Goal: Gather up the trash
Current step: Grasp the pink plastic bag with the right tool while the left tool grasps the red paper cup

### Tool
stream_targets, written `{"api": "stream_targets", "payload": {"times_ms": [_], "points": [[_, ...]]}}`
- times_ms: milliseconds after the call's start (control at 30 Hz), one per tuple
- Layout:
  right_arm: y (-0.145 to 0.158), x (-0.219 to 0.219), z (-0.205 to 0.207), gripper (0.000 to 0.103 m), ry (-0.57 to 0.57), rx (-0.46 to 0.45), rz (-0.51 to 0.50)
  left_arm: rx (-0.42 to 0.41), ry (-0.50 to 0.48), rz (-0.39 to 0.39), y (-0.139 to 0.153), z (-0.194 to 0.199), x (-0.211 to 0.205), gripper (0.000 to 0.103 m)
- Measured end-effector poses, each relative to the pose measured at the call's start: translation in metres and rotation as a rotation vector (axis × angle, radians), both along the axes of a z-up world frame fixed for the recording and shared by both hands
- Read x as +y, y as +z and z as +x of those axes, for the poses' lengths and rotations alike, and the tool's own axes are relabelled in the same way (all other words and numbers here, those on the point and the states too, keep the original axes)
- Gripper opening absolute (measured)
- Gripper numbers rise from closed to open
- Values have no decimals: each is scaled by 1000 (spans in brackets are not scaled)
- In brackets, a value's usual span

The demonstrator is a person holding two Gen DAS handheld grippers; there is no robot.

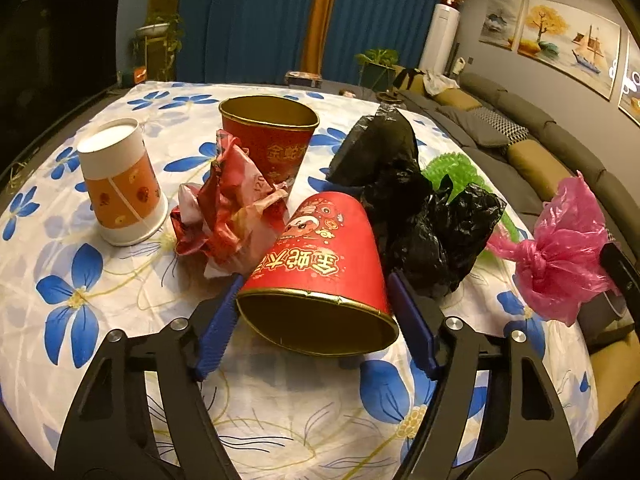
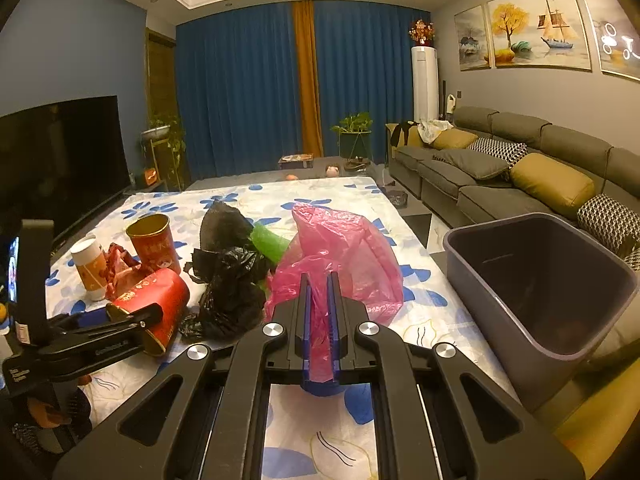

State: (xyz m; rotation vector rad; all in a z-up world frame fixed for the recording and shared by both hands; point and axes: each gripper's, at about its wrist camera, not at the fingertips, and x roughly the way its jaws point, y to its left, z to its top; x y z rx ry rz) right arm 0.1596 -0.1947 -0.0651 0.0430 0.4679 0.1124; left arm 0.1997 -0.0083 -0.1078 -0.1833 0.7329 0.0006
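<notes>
Here the right gripper (image 2: 319, 280) is clamped on the pink plastic bag (image 2: 344, 252), left of the grey bin (image 2: 532, 280). The left gripper (image 1: 314, 292) stands spread around the tipped red paper cup (image 1: 320, 256), further left of the bin, beside the black bag (image 1: 404, 208) on the floral tablecloth (image 1: 120, 280).

Blue curtains (image 2: 248, 92) hang behind a dark TV (image 2: 60, 160), a grey sofa (image 2: 520, 168) (yellow cushions), wall paintings (image 2: 536, 28) and potted plants (image 2: 354, 128).
</notes>
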Motion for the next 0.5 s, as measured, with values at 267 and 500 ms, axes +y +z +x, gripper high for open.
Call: {"api": "stream_targets", "payload": {"times_ms": [267, 500], "points": [[8, -5, -8, 8, -2, -21, 0, -15, -13, -11, 2, -10, -2, 68], [20, -13, -16, 8, -14, -59, 9, -90, -35, -20, 26, -37, -6, 68]]}}
